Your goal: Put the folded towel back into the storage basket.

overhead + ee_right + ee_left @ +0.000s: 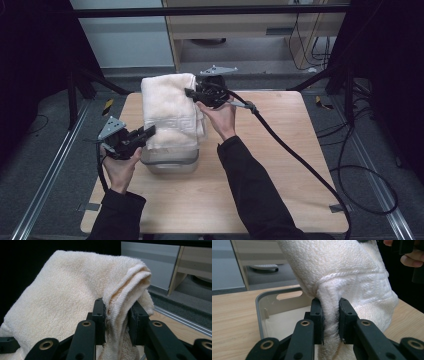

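The towel [170, 110] is a thick, cream terry cloth, folded over itself, and it looks soft, light and floppy: it will sag wherever it is not held, and a pinch on a single layer could slide off. The bunched folds at its edges seem the surest places to take it, and that is where both tools have it.

The towel hangs over the bin [170, 162], a clear plastic tub with a grey rim near the middle of the table [280, 185]. Its lower end appears to dip into the bin, and the rest rises above and beyond the bin's far side.

The left gripper [145, 134] sits just beside the bin's left edge, its jaws clamped on a gathered fold of the towel's lower part [330, 315]. The right gripper [192, 93] is held above and beyond the bin, jaws clenched on a folded edge at the towel's upper end [120, 312]. So the cloth stretches between the two, one end low, one high.
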`<state>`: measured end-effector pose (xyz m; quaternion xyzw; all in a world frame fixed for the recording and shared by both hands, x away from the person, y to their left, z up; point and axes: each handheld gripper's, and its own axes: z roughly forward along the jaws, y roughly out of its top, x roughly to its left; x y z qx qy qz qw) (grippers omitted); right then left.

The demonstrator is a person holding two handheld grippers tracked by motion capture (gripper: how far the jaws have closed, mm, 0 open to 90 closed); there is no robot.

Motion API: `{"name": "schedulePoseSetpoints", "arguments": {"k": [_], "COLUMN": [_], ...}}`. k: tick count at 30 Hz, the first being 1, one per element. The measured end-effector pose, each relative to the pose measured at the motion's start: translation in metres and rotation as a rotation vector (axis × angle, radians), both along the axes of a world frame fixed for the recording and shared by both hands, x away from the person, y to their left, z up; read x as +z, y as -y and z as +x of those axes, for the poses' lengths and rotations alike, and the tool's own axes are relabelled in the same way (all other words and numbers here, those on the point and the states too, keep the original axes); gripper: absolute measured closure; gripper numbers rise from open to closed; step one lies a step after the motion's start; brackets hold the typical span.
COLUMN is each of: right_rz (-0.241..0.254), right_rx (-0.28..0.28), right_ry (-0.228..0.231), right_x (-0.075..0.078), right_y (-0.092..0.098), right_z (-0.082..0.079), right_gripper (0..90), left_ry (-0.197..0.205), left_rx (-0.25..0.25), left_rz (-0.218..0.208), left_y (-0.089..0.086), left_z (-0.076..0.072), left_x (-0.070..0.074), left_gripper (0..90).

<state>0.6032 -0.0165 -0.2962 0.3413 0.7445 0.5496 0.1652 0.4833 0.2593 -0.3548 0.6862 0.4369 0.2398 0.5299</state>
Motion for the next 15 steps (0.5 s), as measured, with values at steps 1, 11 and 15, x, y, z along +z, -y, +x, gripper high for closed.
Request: {"name": "schedulePoseSetpoints", "arguments": {"k": [1,11,15], "right_rz": [-0.002,-0.023,-0.031], "right_rx": [0.0,-0.002,-0.005], "right_ry": [-0.003,-0.035,-0.05], "right_x": [-0.003,-0.021,-0.029], "right_y": [-0.001,-0.014,-0.018], "right_z": [0.002,0.013,0.016], "right_gripper": [70.7,70.8,70.8], "left_ry": [-0.004,-0.042,-0.059], "left_rx": [0.001,0.024,0.033], "left_rz": [0.002,0.032,0.042], "left_y": [-0.001,-0.008,-0.011], "left_z": [0.001,0.008,0.011], "left_x": [-0.001,-0.012,-0.017], "left_gripper": [75.9,75.9,75.9]}}
